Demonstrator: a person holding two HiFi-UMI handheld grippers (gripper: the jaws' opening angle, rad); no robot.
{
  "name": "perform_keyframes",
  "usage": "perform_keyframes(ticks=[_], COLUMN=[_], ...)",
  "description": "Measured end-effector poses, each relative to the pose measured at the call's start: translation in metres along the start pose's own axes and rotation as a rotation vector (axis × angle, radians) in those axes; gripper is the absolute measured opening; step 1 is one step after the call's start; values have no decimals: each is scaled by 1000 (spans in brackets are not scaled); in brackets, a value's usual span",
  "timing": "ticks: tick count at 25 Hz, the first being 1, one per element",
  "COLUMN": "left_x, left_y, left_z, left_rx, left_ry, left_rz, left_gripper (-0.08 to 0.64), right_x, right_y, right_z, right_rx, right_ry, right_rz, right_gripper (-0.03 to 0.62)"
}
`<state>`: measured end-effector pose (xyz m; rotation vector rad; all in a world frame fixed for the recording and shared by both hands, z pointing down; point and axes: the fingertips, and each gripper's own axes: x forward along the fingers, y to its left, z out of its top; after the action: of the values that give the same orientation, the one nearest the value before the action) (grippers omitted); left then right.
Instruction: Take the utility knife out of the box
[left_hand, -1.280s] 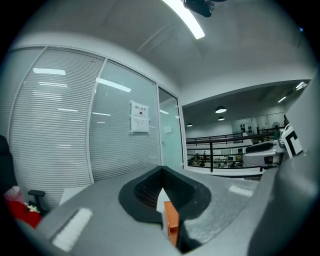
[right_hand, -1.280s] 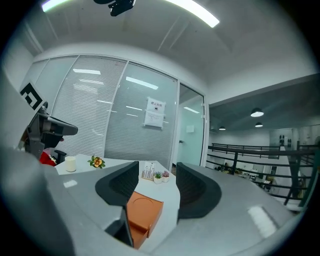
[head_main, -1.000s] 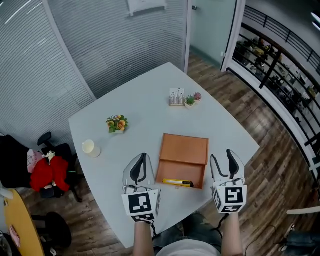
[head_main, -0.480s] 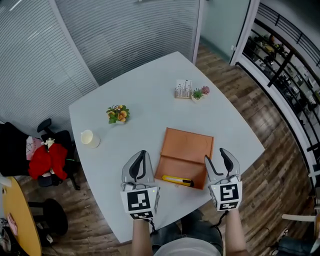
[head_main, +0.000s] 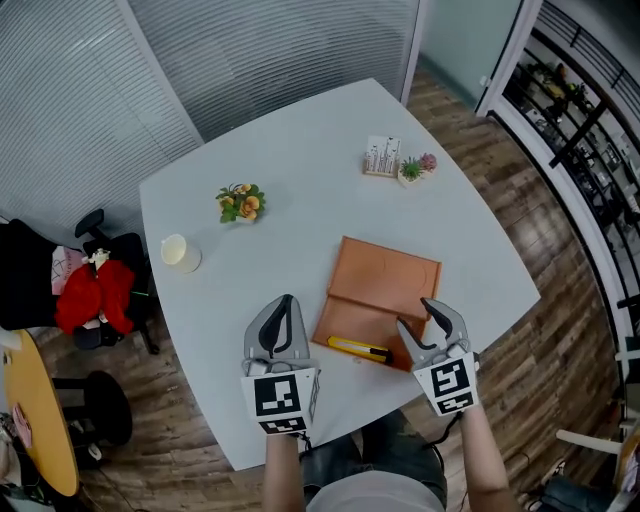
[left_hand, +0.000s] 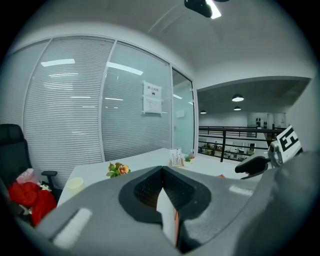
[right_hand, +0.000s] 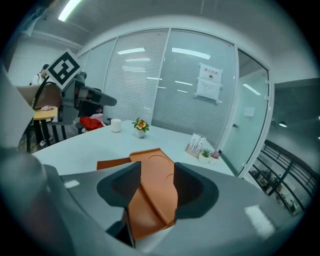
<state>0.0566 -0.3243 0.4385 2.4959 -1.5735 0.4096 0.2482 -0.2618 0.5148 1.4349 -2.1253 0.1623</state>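
**Item:** utility knife (head_main: 358, 349), yellow with a dark end.
**Location:** lying flat in the near half of the open orange box (head_main: 385, 270), along its near edge. Nothing touches it.

**Box:** on the near part of the white table (head_main: 280, 140), with its lid folded back flat on the far side.

**Right gripper (head_main: 414, 314):** jaws apart and holding nothing; its own view shows only the box surface beyond the gap. The jaws have just been narrowing.
**Change noted:** a second ago it hung to the right of the box. It is now lower, tipped downward and over the box's near right corner, with its tips near the knife's right end.

**Left gripper (head_main: 285, 303):** jaws closed tip to tip and empty. It is also lower than before. It stays left of the box, near its near left corner and apart from it.

**Other items, far and left:** flower pot (head_main: 241, 202) and pale cup (head_main: 180, 251).

**Assessment:** the reach is under way and the grasp has not begun. The right gripper appears to be the one set to pick. It likely needs its jaws turned across the knife's narrow body before they close.
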Motion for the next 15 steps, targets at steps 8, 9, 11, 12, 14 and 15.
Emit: perform_keyframes(ticks=[8,9,11,12,14,15], left_x=[-5,-5,-6,-5,-5,-5], left_y=[17,18,20,20,20,20], left_z=[-19,-21,-27,-30,-34,-35], left_rx=[-8,-11,-26,-33,-39,-37], left_ry=[36,41,56,61,66,66], left_rz=[53,59,66,68,71,72], left_gripper=[0,0,0,0,0,0], right_x=[19,22,26,27,31,32], right_y=[44,49,59,63,71,75], right_z=[-44,-48,-55,-58,-66,-69], right_rx=[-105,-117,-135,-142,-155,-159], right_ry=[130,143,164,176,205,220], right_rz=[218,246,295,316,359,380], right_gripper=[219,220,221,221,221,221])
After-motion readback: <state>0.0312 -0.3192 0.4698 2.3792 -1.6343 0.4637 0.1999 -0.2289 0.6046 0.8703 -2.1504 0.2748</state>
